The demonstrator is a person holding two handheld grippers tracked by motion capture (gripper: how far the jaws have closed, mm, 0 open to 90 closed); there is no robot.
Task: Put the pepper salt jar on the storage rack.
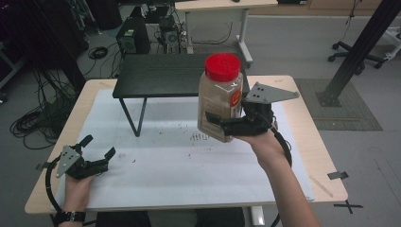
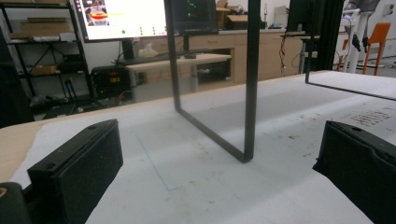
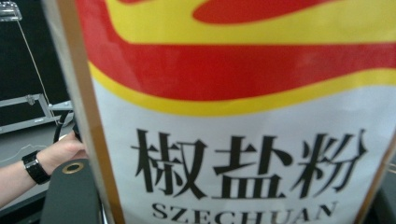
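Gripping spice jar (image 1: 220, 97) upright in my right claw (image 1: 226, 126), above desk's right half; left claw (image 1: 98, 150) released, near-left corner.

One spice jar (image 1: 220, 99) with one red lid (image 1: 222, 66) and one printed label (image 3: 243, 140). Two handheld grippers: a left gripper (image 1: 97, 152) and a right gripper (image 1: 222, 124). Two hands: left hand (image 1: 78, 189), right hand (image 1: 265, 144). One small black stand (image 1: 175, 75) on one white mat (image 1: 189, 175), covering one wooden table (image 1: 321, 161). One wristwatch (image 3: 35, 167).
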